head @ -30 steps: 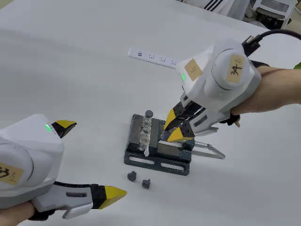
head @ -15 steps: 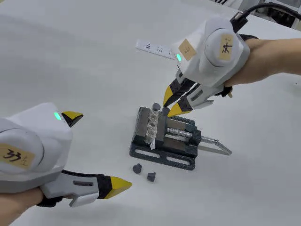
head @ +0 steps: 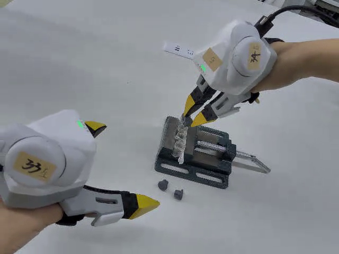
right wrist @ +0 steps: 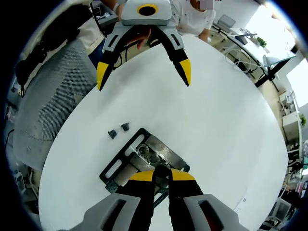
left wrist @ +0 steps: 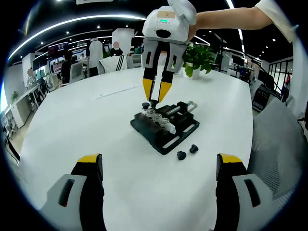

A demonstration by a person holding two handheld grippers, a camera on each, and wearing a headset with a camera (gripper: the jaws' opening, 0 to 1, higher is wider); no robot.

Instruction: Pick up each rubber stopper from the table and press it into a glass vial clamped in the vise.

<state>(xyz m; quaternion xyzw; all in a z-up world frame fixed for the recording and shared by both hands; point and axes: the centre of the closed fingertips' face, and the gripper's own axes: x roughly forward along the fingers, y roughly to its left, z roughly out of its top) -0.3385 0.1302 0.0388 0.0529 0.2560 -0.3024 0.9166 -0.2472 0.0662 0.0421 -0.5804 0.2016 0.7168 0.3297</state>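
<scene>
Rubber stopper [right wrist: 162, 170] at right gripper [right wrist: 162, 176] tips

right gripper [head: 193, 115] above vials [head: 180, 142] in vise [head: 213, 159]; two stoppers [head: 163, 184] nearby

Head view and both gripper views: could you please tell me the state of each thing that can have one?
Right gripper: shut on the capping stopper, at the end vial.
Left gripper: open, empty.
Vise: closed, clamping a row of glass vials.
Other vials: upright, mouths open, no stopper.
Loose stoppers: two, lying on the table beside the vise.
</scene>
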